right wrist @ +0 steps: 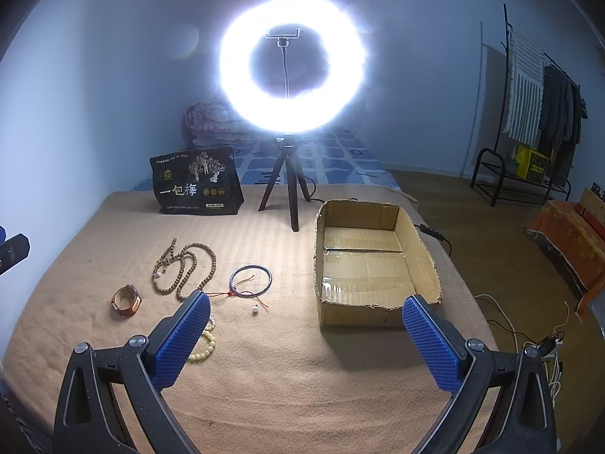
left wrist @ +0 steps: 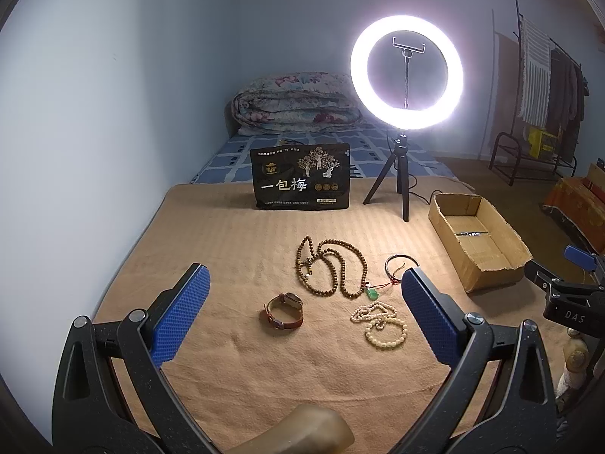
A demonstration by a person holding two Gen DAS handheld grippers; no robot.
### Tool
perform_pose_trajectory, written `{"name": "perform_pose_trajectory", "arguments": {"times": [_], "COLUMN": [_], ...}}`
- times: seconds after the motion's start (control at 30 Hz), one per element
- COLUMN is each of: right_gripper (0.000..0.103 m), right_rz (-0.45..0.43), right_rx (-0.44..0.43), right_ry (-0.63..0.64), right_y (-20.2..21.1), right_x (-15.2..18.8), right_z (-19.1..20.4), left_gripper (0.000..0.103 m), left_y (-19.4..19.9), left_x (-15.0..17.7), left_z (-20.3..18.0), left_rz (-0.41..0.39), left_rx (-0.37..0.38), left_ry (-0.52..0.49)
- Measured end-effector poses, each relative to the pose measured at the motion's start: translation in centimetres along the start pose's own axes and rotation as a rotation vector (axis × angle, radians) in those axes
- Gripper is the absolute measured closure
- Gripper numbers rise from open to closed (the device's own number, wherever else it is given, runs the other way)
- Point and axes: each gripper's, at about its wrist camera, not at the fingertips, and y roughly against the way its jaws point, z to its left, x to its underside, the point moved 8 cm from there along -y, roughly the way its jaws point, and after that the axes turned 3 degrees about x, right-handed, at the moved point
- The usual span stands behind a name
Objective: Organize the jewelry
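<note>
Both claws spread wide, gripping nothing, hovering above tan blanket (left wrist: 234,359) on bed. Landmark: cardboard box (right wrist: 372,261), open, near right blanket edge. Left claw (left wrist: 304,316) faces jewelry left of box: watch (left wrist: 284,310) between its fingers, brown bead necklace (left wrist: 332,270) beyond, cream bead bracelet (left wrist: 380,323) just inside right finger. Right claw (right wrist: 306,340) points between box and dark bangle (right wrist: 250,282); bangle just left of box. Ring light (right wrist: 291,64) behind box.
</note>
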Motion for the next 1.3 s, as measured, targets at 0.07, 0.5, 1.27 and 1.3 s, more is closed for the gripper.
{"name": "perform_pose_trajectory", "arguments": {"times": [0.07, 0.5, 1.27, 1.3], "right_gripper": [0.0, 0.0, 0.0, 0.0], "right_rz": [0.004, 0.008, 0.022, 0.022], "right_rx": [-0.002, -0.01, -0.02, -0.02], "right_ry": [-0.003, -0.003, -0.007, -0.007], "right_y": [-0.03, -0.07, -0.27, -0.25], "right_x": [0.01, 0.17, 0.52, 0.57], "right_z": [-0.05, -0.01, -0.02, -0.01], "left_gripper": [0.0, 0.0, 0.0, 0.0], "left_y": [-0.05, 0.03, 0.01, 0.0], "left_x": [-0.04, 0.02, 0.03, 0.03], "left_z": [0.02, 0.07, 0.29, 0.31], "left_rz": [0.0, -0.003, -0.004, -0.003], "left_rx": [0.0, -0.001, -0.003, -0.003], "left_ry": [-0.001, -0.002, -0.002, -0.002]}}
